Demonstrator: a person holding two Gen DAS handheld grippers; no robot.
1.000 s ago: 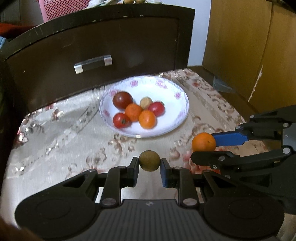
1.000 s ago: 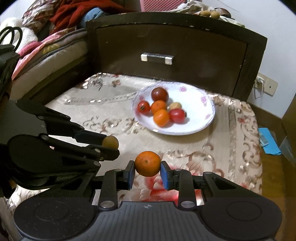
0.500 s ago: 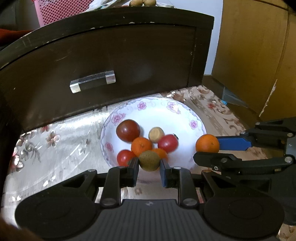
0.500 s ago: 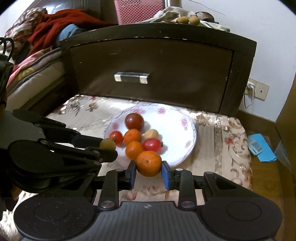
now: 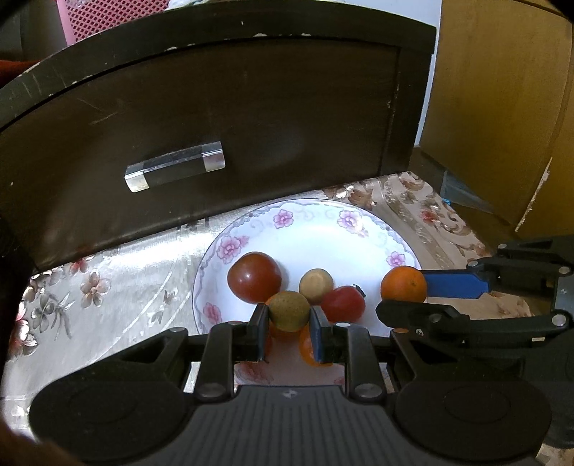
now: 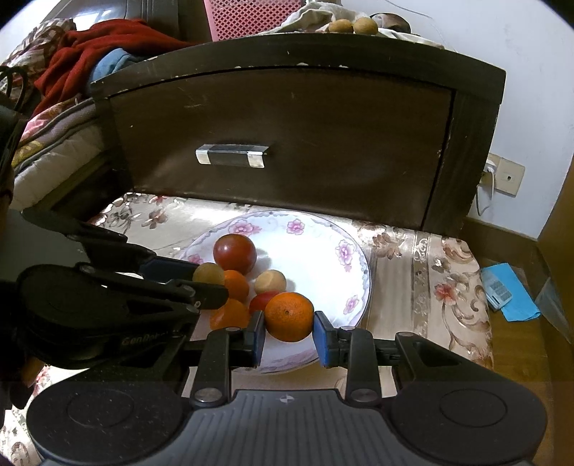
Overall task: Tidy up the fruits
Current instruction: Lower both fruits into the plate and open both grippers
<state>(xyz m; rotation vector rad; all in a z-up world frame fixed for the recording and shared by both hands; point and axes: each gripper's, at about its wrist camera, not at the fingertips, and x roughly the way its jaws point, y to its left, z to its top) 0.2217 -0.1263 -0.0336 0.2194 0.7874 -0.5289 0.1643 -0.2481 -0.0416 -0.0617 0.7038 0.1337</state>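
A white floral plate on the patterned cloth holds a dark red tomato, a pale brown fruit, a red tomato and small oranges. My left gripper is shut on a small brown-green fruit, held over the plate's near side. My right gripper is shut on an orange, held over the plate's right front rim. The oranges on the plate are partly hidden behind my left fingers.
A dark wooden drawer front with a clear handle stands right behind the plate. A wooden cabinet is at the right. Blue paper lies on the floor. Two brown fruits sit on the cabinet top.
Both grippers have moved forward with their fruits, from above the cloth in front of the plate to above the plate. Both stay shut on their fruits.
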